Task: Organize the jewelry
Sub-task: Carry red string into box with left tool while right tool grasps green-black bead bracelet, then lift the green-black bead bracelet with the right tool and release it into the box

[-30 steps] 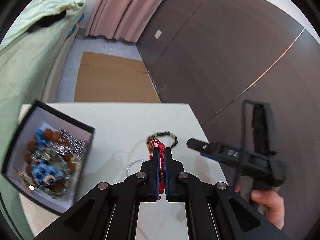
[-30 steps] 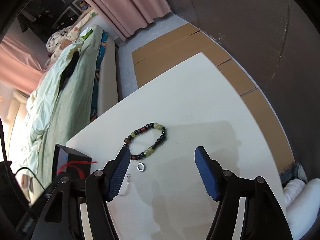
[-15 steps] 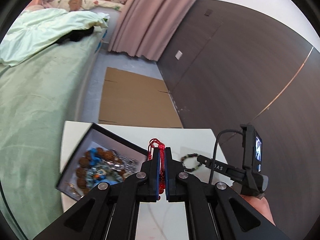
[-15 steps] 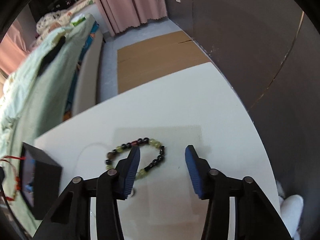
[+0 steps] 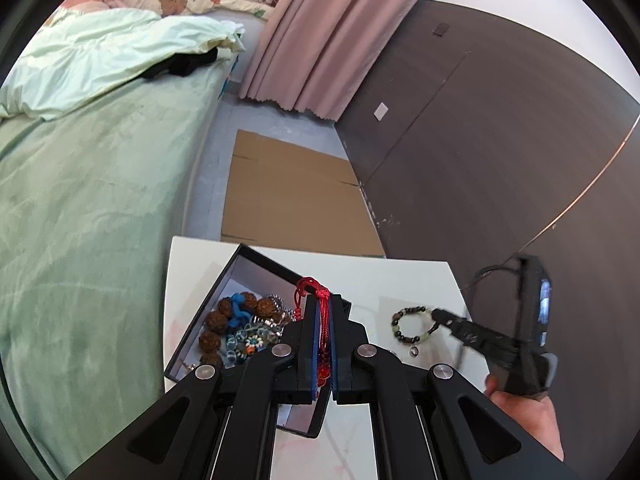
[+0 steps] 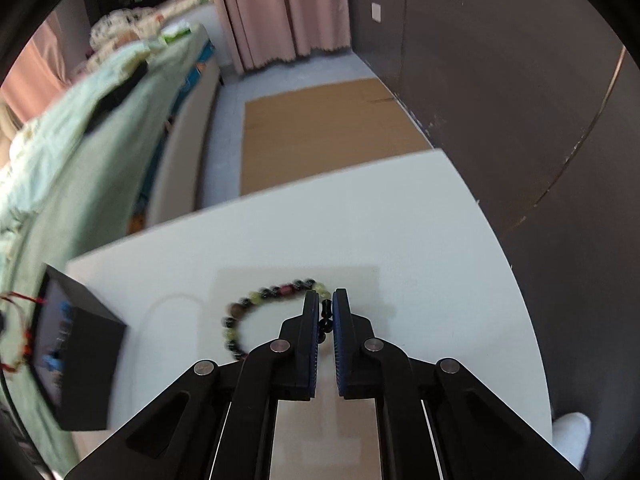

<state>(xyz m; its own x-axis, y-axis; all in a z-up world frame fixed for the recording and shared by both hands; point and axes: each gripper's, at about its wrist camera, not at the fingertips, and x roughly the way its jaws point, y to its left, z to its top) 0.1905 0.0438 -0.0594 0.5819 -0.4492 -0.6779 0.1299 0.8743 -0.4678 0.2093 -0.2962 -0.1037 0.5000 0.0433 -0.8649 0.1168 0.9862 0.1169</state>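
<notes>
My left gripper (image 5: 325,300) is shut on a red cord bracelet (image 5: 316,292) and holds it above the black jewelry box (image 5: 224,280), which holds several beaded pieces. My right gripper (image 6: 326,300) is shut on the right side of a black-and-green bead bracelet (image 6: 260,296) that lies on the white table (image 6: 360,232). The same bracelet (image 5: 412,324) and the right gripper (image 5: 440,314) show in the left wrist view. The box (image 6: 84,340) stands at the left in the right wrist view.
A small ring (image 5: 414,352) lies on the table near the bead bracelet. A bed with green bedding (image 5: 80,200) runs along the left. Cardboard (image 5: 288,192) lies on the floor beyond the table. A dark wall (image 5: 500,140) borders the right.
My left gripper has carried the red bracelet left, over the box. My right gripper has come down on the bead bracelet and closed on it.
</notes>
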